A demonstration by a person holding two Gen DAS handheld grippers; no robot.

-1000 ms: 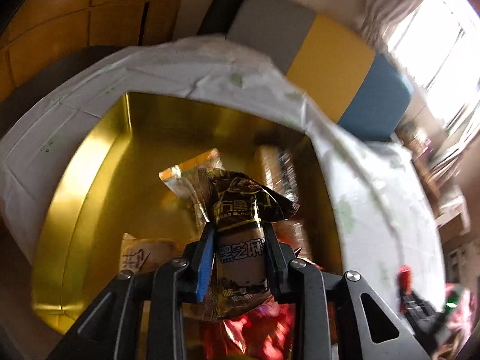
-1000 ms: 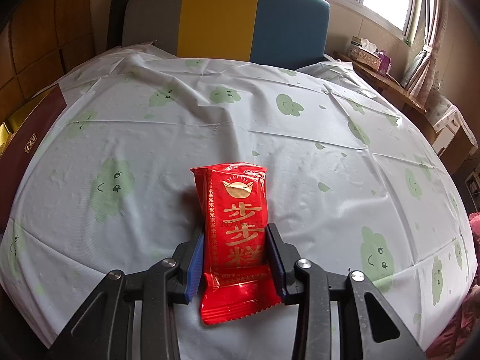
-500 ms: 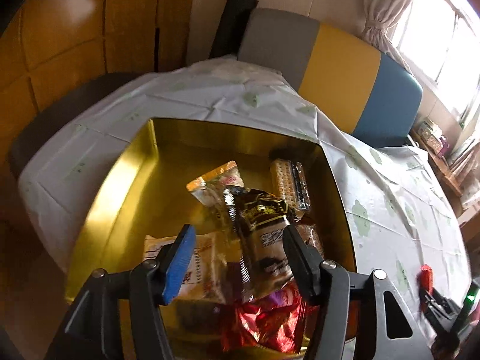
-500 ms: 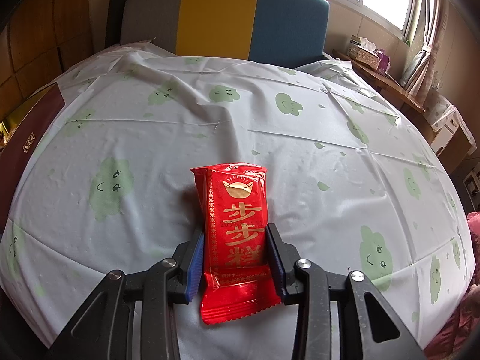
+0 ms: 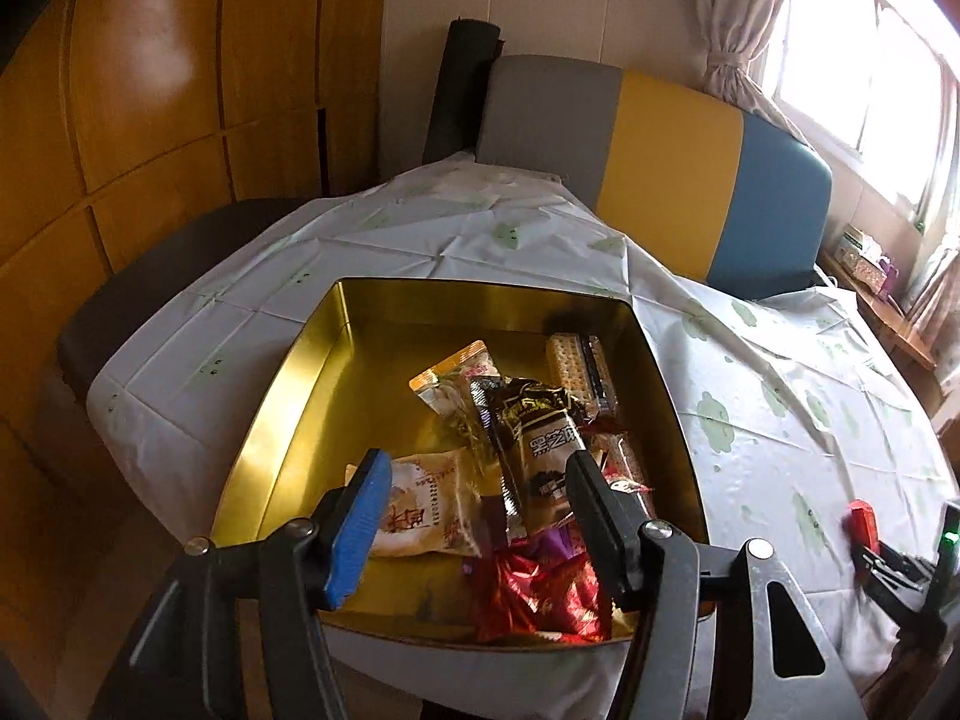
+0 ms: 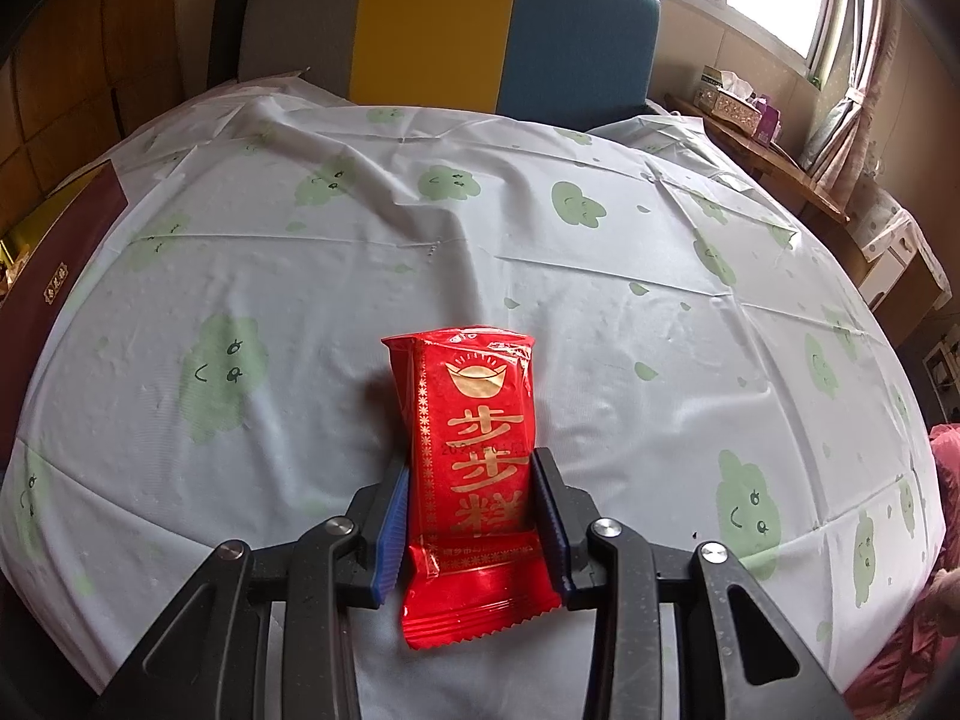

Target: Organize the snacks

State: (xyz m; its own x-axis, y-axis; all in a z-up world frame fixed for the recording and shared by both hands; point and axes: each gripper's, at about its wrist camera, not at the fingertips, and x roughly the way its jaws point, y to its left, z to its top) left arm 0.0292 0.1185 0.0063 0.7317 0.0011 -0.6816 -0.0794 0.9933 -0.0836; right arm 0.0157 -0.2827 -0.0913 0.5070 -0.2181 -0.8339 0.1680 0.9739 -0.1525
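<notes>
The tablecloth (image 6: 600, 276) is pale white-blue, printed with soft green cloud shapes that carry small black faces, and the far headboard (image 6: 444, 30) runs in grey, yellow and blue blocks. The near packet (image 6: 474, 462) is bright red with gold characters and a gold ingot drawing, set between blue pads (image 6: 393, 531). On the left, the box (image 5: 288, 414) is shiny gold inside and dark maroon outside, holding a dark brown packet (image 5: 540, 438), a cream one (image 5: 429, 504), and red foil (image 5: 540, 594).

red packet (image 6: 474, 480): sides hidden by pads | gold tin (image 5: 288, 396): cut off in right view; near rim hidden behind gripper
</notes>
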